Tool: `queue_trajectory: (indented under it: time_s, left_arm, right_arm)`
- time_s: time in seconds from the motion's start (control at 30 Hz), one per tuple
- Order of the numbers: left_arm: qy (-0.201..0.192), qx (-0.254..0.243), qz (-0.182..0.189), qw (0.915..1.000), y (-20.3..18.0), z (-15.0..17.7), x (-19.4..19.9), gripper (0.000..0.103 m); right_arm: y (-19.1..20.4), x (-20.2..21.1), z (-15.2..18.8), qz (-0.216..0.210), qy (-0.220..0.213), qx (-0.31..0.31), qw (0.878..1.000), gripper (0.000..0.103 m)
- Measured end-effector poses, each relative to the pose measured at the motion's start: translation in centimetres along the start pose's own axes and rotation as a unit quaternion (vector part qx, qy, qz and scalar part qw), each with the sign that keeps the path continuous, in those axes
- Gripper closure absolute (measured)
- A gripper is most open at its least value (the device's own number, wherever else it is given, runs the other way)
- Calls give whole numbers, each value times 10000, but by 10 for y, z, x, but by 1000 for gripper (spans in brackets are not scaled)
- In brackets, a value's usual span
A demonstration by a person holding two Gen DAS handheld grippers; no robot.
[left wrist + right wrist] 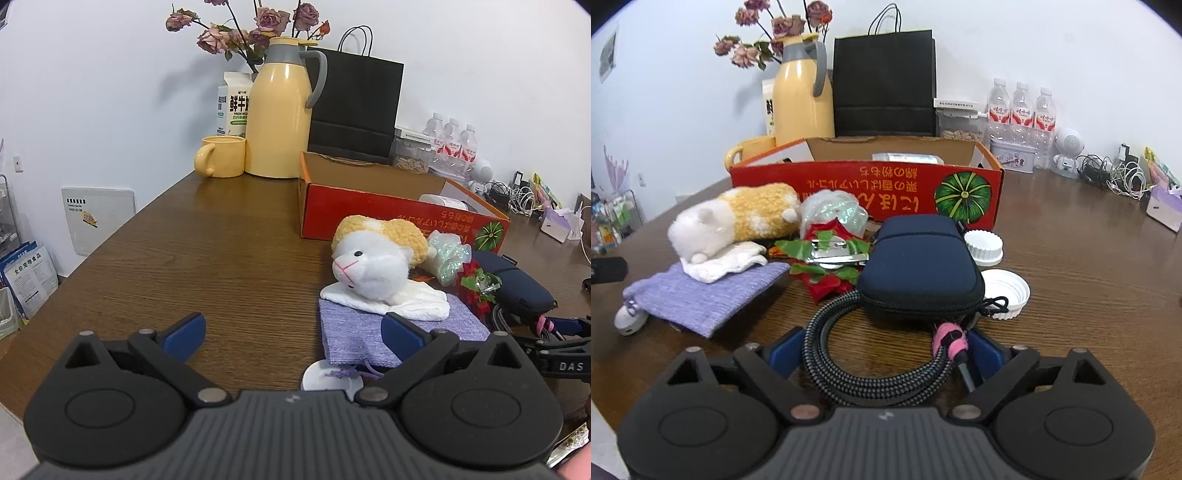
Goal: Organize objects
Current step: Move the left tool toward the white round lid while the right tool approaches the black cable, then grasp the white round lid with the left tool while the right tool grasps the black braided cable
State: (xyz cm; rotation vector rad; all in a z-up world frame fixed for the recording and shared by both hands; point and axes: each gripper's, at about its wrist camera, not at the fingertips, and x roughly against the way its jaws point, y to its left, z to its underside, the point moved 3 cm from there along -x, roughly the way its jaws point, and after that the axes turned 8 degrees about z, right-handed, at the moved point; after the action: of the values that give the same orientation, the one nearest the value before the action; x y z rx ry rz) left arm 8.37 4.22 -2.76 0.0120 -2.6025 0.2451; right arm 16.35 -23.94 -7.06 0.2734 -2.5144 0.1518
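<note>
A coiled grey braided cable point(849, 384) with a pink tie point(951, 338) lies on the wooden table between the fingers of my right gripper point(886, 350). The jaws stand wide around it, with the pads close at its sides. Just beyond it sits a dark blue pouch point(919, 269), then the open red cardboard box point(868, 192). To the left lie a red fabric flower point(827, 258), a white and yellow plush point(738, 218) and a purple knit pouch point(701, 291). My left gripper point(293, 334) is open over bare table, beside that purple pouch point(399, 325).
Two white lids point(1006, 288) lie right of the blue pouch. A yellow thermos point(280, 110), yellow mug point(221, 157) and black paper bag point(354, 107) stand behind the box. Water bottles point(1019, 110) and tangled chargers point(1115, 177) fill the back right. The table's edge runs along the left.
</note>
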Motion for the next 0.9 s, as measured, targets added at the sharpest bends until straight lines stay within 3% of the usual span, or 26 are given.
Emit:
queue_trajectory:
  time_s: [0.37, 0.8, 0.9]
  left_arm:
    - [91, -79, 32, 9999, -2, 1, 3, 0]
    - [595, -658, 243, 9958, -24, 26, 0, 0]
    - [610, -675, 219, 9956, -23, 28, -6, 6]
  right_arm:
    - [1, 36, 6, -154, -195, 83, 9997, 13]
    - [2, 67, 9, -236, -422, 100, 9988, 13]
    - [2, 66, 10, -248, -419, 89, 9988, 13]
